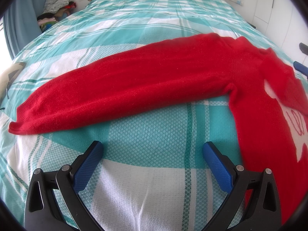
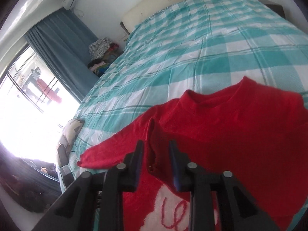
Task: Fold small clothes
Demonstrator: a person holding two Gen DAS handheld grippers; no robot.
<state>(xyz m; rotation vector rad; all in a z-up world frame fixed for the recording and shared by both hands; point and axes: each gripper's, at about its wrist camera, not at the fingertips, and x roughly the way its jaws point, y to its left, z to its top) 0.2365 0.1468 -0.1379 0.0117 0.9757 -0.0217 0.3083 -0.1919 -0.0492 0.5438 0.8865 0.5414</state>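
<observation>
Red knit sweater (image 1: 146, 80) lies flat on the bed cover (image 1: 146, 19), a teal and white check weave; all places below are given from the sweater. One long sleeve (image 1: 107, 94) stretches out sideways from the body, cuff at the far end and resting on the cover. Body carries a white patch with red stitched lettering (image 2: 173, 213), only partly seen. Collar (image 2: 215, 100) sits toward the pillow end of the bed. In the right wrist view the other sleeve (image 2: 154, 144) is folded in over the chest, forming a raised ridge of cloth.

Left gripper (image 1: 153, 152) hovers just short of the outstretched sleeve, over bare cover, jaws spread wide, nothing between them, blue pads facing each other. It does not touch the sweater.

Right gripper (image 2: 156, 154) sits above the chest, jaws about half apart. The folded sleeve ridge lies between the fingers, but the pads do not press on it; a gap shows on each side. The picture is a little blurred there.

Beyond the sweater: cream pillow (image 2: 173, 2) at the head of the bed, a heap of clothes (image 1: 55, 9) off the cover's far corner beside a blue curtain (image 2: 61, 44), bright window (image 2: 28, 96) past it. A patterned cushion (image 2: 71, 132) lies at the cover's edge, off the cuff end.
</observation>
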